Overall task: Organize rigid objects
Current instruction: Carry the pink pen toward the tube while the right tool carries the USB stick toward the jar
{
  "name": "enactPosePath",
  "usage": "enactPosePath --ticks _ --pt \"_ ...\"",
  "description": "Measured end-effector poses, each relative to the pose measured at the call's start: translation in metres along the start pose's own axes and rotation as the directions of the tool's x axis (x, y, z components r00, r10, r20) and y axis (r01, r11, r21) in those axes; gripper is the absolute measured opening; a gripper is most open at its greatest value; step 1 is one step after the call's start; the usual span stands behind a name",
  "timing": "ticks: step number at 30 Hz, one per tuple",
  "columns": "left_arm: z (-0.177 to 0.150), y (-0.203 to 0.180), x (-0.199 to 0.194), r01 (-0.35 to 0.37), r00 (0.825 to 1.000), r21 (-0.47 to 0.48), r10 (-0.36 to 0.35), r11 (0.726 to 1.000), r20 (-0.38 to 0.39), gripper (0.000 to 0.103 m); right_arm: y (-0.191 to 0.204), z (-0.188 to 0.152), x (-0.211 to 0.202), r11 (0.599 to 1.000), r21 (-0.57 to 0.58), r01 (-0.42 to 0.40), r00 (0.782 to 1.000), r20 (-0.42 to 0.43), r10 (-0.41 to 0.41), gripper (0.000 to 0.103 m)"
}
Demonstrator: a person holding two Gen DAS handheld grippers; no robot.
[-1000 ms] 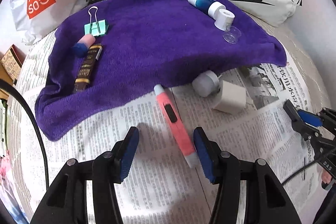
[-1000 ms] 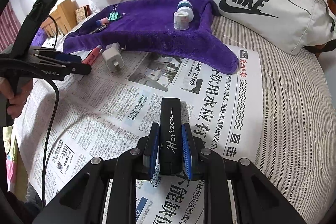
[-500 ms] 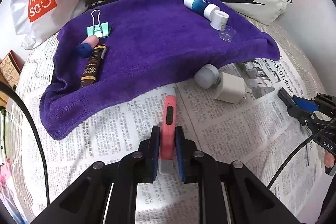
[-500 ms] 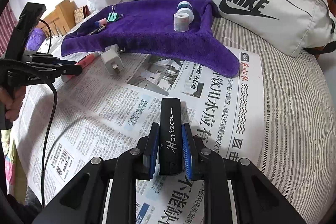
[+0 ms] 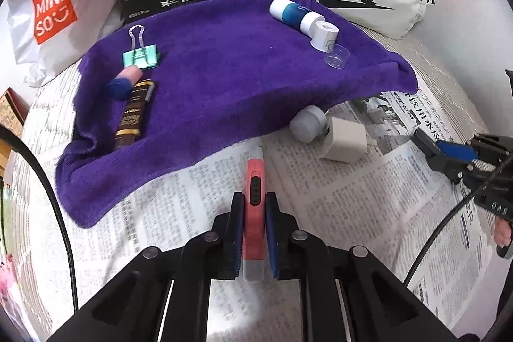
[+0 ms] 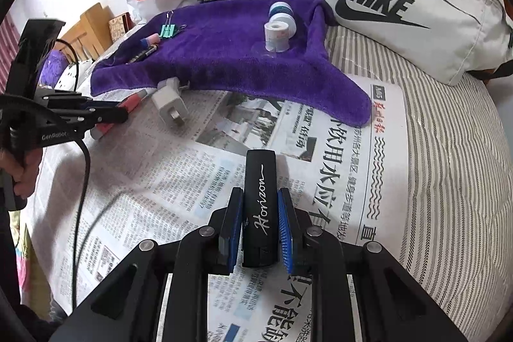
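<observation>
The left claw [image 5: 254,233] has just closed on a slim pink utility knife [image 5: 254,201] over the newspaper [image 5: 352,213] on the bed. The right claw [image 6: 259,226] pinches a black Horizon stick [image 6: 259,204]. Both look light, stiff and smooth; mid-body grips suit them.

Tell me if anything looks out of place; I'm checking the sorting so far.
Two things sit off the purple towel on the newspaper: a white charger tipped on its side and a grey cap touching it at the towel's edge. Each tool already holds something else.
</observation>
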State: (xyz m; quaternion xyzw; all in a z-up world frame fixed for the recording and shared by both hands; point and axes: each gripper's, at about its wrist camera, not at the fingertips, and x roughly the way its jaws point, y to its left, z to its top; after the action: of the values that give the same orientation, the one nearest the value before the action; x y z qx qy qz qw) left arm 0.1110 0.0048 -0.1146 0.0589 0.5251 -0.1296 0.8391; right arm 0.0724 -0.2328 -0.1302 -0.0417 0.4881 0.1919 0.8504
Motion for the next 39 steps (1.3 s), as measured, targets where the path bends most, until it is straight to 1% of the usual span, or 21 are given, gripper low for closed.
enactPosePath --ticks 6,11,14,20,30,34,39 --pt "-0.003 0.015 -0.012 0.042 0.999 -0.026 -0.041 0.999 0.015 0.013 0.014 0.013 -0.005 1.000 -0.024 -0.007 1.000 0.008 0.007 0.022" --pt "-0.002 0.026 -0.018 0.051 0.998 -0.038 -0.050 0.998 0.026 0.013 0.023 0.024 -0.005 0.999 -0.034 -0.018 1.000 0.011 0.019 0.021" --pt "-0.001 0.033 -0.023 0.068 0.997 -0.050 -0.066 0.996 0.041 0.013 0.028 0.030 -0.005 0.999 -0.041 -0.022 1.000 0.008 0.022 0.022" --pt "0.004 0.042 -0.031 0.071 0.996 -0.060 -0.067 0.996 0.055 0.013 0.033 0.045 -0.009 0.998 -0.046 -0.037 0.999 0.030 0.038 0.022" --pt "0.025 0.058 -0.036 0.074 0.995 -0.072 -0.069 0.995 0.074 0.013 0.032 0.094 -0.006 0.998 -0.051 -0.041 0.996 0.079 0.045 0.022" --pt "0.037 0.067 -0.033 0.076 0.995 -0.080 -0.070 0.994 0.076 0.013 0.032 0.117 0.006 0.998 -0.056 -0.039 0.995 0.085 0.043 0.021" --pt "0.047 0.080 -0.028 0.061 0.996 -0.092 -0.054 0.994 0.075 0.013 0.032 0.148 0.027 0.998 -0.052 -0.036 0.995 0.088 0.040 0.022"
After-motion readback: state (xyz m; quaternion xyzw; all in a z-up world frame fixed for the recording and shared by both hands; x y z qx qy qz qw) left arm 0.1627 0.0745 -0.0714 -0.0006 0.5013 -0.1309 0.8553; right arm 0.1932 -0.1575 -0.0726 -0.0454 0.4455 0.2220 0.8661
